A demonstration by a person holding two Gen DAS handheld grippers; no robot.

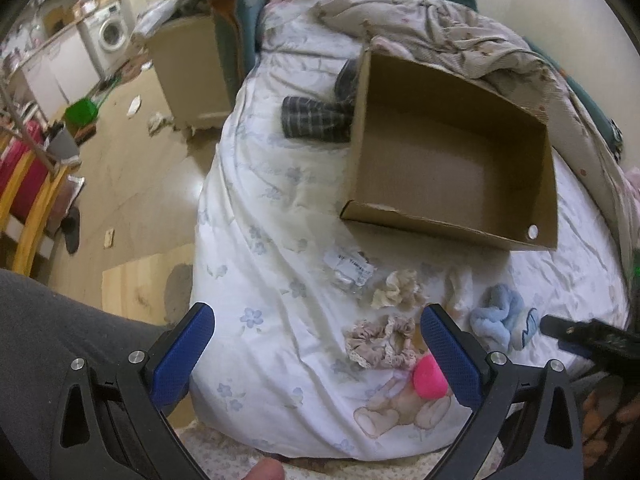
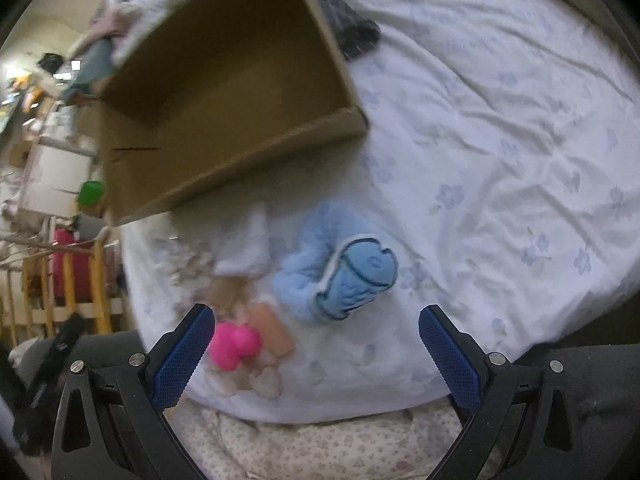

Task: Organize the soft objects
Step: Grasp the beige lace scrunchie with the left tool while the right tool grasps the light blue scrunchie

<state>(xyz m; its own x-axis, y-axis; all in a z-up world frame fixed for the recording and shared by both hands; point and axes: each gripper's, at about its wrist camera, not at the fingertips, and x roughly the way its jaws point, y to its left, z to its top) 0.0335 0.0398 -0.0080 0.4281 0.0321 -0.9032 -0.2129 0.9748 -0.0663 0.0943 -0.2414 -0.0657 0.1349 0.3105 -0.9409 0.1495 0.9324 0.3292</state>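
Left gripper (image 1: 316, 334): jaws released and wide apart, holding nothing, hovering over the near edge of the bed.
Right gripper (image 2: 316, 334): jaws likewise spread and empty, pointing down at the soft things; this view is blurred, so fine detail is hard to tell.
Pink ball (image 1: 430, 376): nearest soft item, a bright pink rounded thing lying on the bear print of the sheet, just beside the left gripper's right finger (image 1: 450, 354).
Lace scrunchie (image 1: 380, 342): pinkish-brown, just beyond the pink ball, between the left gripper's fingers in that view.
Cream scrunchie (image 1: 398, 290): a little farther, near a small clear packet (image 1: 352, 270).
White sock (image 2: 244, 248): pale, crumpled, between the scrunchies and the blue item.
Blue plush slipper sock (image 2: 340, 268): fluffy light blue with a darker outlined sole, lying near the middle of the right wrist view.
Cardboard box (image 1: 452, 160): open, nothing seen inside, resting on the bed (image 1: 260, 240) beyond all the small items.
Plaid cloth (image 1: 316, 120): dark, folded, behind the box's left side.
Step in hand: likely the start, choosing a first item, since the box holds nothing.
Next move: probably lower one gripper onto a near item, close on a bunched fold, then carry it over the box rim.
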